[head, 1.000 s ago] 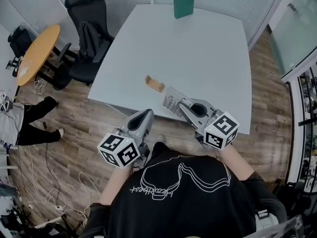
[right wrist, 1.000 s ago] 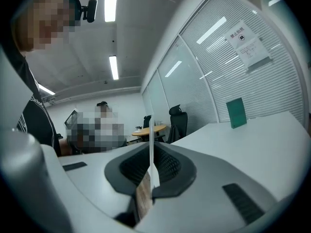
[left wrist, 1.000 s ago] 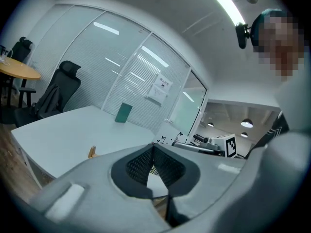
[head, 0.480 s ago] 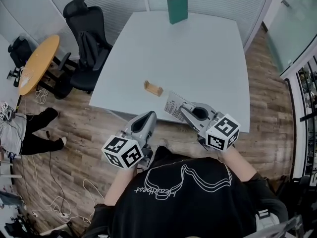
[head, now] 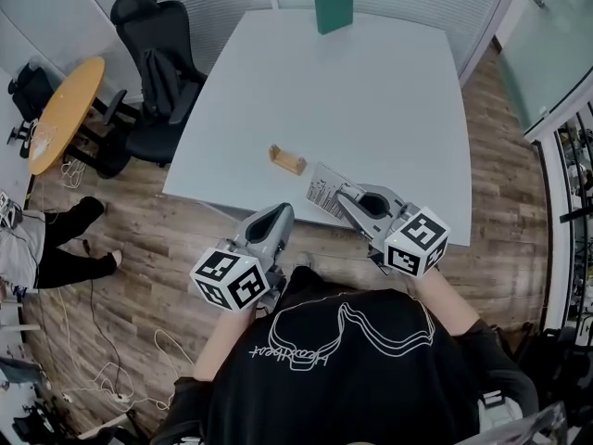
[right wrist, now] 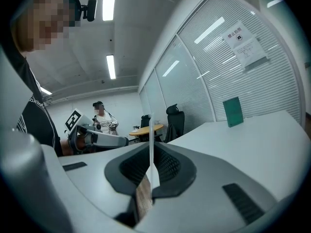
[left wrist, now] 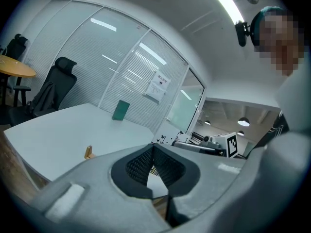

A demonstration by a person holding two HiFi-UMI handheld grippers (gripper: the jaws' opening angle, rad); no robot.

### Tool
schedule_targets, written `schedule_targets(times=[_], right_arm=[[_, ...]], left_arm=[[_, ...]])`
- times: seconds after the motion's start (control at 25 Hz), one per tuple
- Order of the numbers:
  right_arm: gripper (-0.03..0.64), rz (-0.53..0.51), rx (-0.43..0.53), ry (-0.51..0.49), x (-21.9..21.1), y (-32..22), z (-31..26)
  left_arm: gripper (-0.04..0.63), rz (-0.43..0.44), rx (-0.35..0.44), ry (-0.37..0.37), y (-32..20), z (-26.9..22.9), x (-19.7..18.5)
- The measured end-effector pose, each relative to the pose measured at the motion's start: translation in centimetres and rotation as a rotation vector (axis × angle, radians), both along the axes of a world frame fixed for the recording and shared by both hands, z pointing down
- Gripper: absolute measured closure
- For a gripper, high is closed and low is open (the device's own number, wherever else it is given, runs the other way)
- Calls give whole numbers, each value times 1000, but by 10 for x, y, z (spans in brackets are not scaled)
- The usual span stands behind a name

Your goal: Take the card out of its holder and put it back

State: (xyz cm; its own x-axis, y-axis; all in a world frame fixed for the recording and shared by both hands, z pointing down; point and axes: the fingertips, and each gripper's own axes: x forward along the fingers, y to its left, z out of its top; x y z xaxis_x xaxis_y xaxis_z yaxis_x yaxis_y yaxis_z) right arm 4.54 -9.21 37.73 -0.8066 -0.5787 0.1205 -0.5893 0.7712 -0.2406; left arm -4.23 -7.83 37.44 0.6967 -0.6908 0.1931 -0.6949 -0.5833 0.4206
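A small wooden card holder [head: 288, 159] stands empty near the front edge of the pale table [head: 389, 91]. My right gripper [head: 345, 194] is shut on a white printed card [head: 324, 191], held just over the table's front edge, to the right of the holder and nearer to me. The right gripper view shows the card [right wrist: 151, 140] edge-on between the pads. My left gripper [head: 277, 215] is shut on nothing and hangs off the table's front edge, below the holder. From the left gripper view the holder [left wrist: 88, 152] is ahead on the left and the card [left wrist: 166, 138] is just beyond the jaw tips.
A green book [head: 333, 4] stands upright at the table's far edge. A black office chair [head: 153, 63] and a round wooden table [head: 63, 111] are to the left on the wood floor. Cables lie on the floor at lower left. A person stands in the distance [right wrist: 99, 116].
The head camera has shifted a little. Both grippers, the card and the holder stay about where they were.
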Motion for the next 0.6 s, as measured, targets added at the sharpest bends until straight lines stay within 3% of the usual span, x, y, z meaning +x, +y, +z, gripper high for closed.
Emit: schedule_targets(times=[0.6], right_arm=[[594,24,-19,31,-31,-90,22]], left_arm=[[583,15,-95,18,-58,26,-28]])
